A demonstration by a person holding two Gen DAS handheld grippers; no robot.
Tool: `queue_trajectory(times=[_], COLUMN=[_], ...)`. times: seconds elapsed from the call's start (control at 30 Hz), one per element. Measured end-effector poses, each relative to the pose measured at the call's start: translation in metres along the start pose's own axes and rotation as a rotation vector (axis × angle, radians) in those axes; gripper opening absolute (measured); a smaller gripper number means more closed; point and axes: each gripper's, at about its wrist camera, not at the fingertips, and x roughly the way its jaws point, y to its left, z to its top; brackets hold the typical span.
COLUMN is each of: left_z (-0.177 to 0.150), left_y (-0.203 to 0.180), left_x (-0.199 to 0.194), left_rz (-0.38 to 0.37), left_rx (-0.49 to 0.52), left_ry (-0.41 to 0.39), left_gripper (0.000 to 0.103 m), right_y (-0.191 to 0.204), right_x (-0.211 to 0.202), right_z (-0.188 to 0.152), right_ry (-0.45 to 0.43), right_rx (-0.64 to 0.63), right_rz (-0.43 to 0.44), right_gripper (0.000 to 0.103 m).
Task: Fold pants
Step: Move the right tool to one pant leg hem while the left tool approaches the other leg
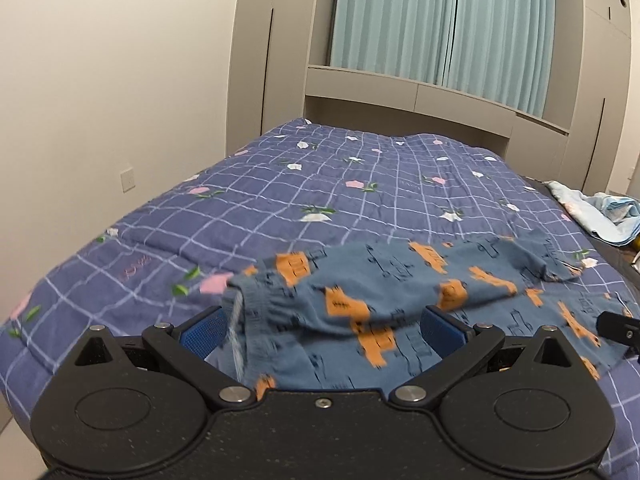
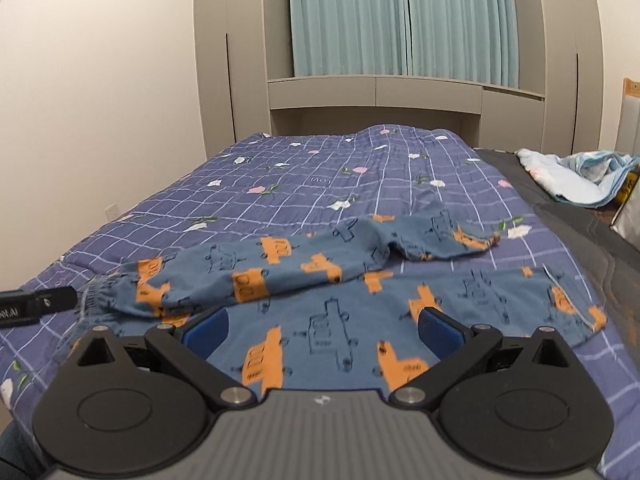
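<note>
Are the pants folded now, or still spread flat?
Partly folded: one leg of the pants lies doubled across the other on the quilt.

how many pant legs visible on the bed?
2. One leg is folded over on top, its elastic cuff toward the left claw. The other leg lies flat underneath, nearer the right claw. Both claws are open.

The left claw [image 1: 322, 326] has a speckled black body, the right claw [image 2: 323, 328] a ribbed grey one with a small white mark. Each carries black linkage arms on silver rivets, two round black discs, and blue textured pads [image 1: 204, 334] on its fingers.
</note>
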Motion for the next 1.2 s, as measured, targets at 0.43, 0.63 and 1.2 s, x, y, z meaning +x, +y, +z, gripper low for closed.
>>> queue_trajectory(times=[0.43,0.63,1.2], left_z=[0.050,0.064,0.085], left_y=[0.006,0.007,0.031], left_x=[0.072,0.117,0.227], left_rz=[0.034,-0.016,-0.055], left_rx=[0.092,0.126,0.304], left_ry=[0.010,0.046,0.171], left_gripper=[0.103,0.103,0.103], right_y=[-0.004,-0.002,0.006], right_x=[0.072,0.113,0.291], right_z=[0.043,0.057,0.116], right_ry=[0.031,0.041,0.230], right_rx=[-0.058,-0.120,-0.436], right_rz=[0.007,0.045,0.441], right_gripper=[0.103,0.103,0.103])
